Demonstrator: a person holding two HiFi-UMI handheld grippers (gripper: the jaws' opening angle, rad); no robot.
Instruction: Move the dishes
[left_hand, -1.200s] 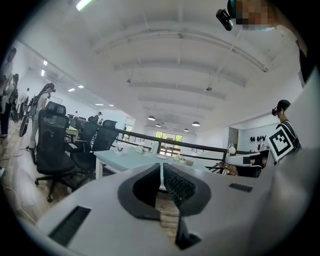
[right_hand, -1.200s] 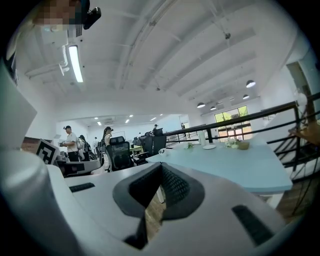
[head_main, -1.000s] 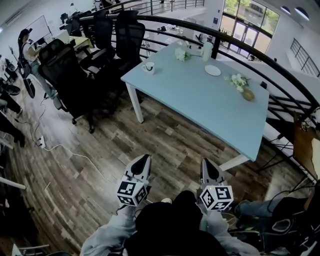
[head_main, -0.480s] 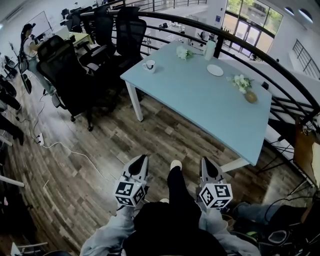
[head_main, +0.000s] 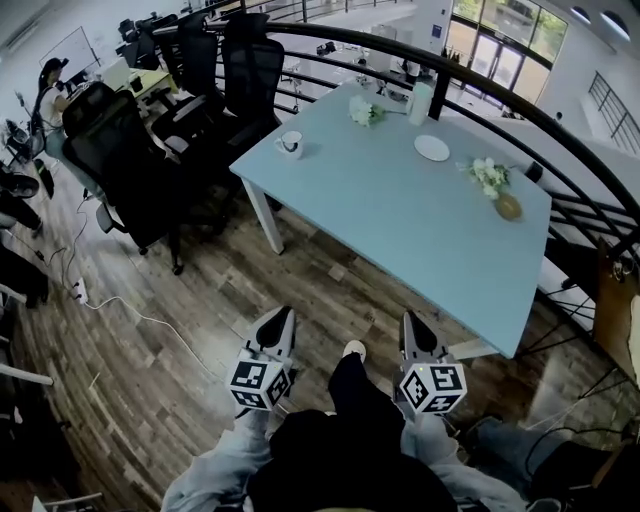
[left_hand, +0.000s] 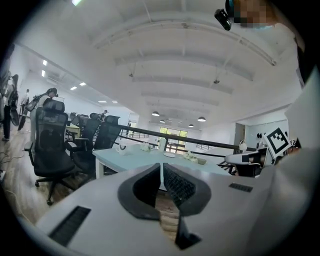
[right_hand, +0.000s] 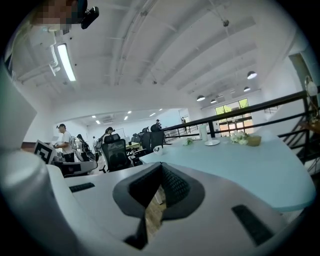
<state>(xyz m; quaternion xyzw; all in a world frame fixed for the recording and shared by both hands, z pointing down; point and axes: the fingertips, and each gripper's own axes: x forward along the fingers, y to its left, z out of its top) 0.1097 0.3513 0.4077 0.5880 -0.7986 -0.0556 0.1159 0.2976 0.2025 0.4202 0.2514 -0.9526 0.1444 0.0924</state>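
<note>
Nearest me, the left gripper (head_main: 284, 318) and right gripper (head_main: 409, 322) hung over the wooden floor (head_main: 190, 290), both pinched closed on nothing. Only the head view showed the open planks running up to the blue table (head_main: 400, 225). Towards its far side sat a cup (head_main: 290, 144) and a plate (head_main: 432, 148), with office chairs (head_main: 120, 150) crowding its left.

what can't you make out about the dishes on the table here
- Cup: head view, too small to see contents.
- Plate: head view, too small to tell if bare.
- Brown vessel by flowers: bowl or vase unclear, too small.
</note>
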